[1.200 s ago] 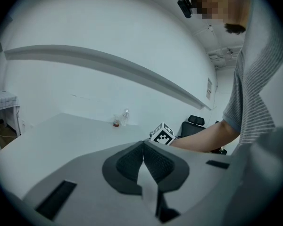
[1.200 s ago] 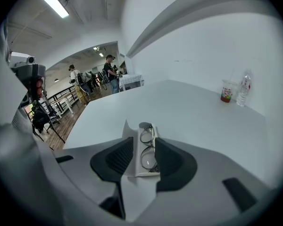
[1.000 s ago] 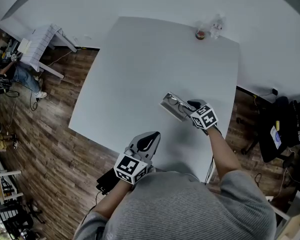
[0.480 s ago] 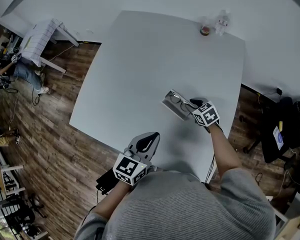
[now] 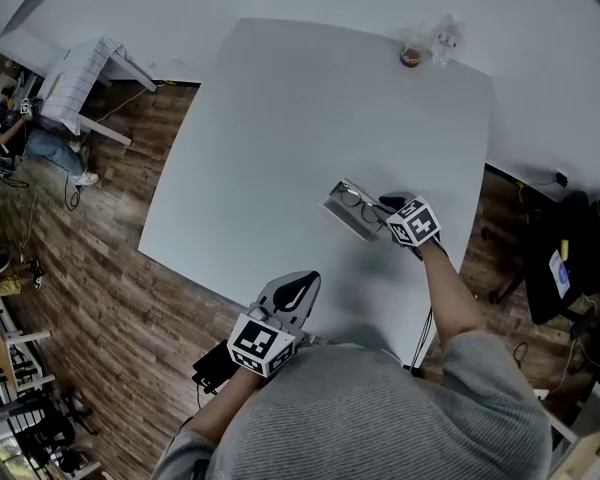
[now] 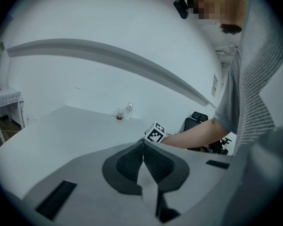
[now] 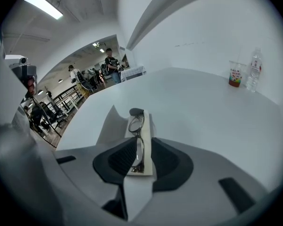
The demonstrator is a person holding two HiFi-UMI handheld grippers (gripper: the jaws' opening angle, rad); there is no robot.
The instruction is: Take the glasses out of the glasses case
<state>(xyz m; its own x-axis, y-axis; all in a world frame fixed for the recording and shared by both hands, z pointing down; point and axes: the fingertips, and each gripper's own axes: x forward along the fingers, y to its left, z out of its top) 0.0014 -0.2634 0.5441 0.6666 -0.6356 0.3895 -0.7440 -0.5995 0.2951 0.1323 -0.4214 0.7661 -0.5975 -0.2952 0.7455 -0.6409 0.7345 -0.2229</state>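
Metal-framed glasses (image 7: 140,145) lie in the open case (image 7: 148,126), mid-frame, between the right claw's (image 7: 143,141) parted jaws, which have just been closing. Left claw (image 6: 143,146) is pressed together.

No print can be read; the lettering on the cup (image 7: 235,73) is too small.

This looks like a big work room, like an office or a lab. A large white tabletop (image 5: 280,148) stands on a brown wood floor (image 5: 100,268). A black chair (image 6: 198,118) sits nearby. Farther back, people (image 7: 108,60) stand under long ceiling lights (image 7: 42,4).
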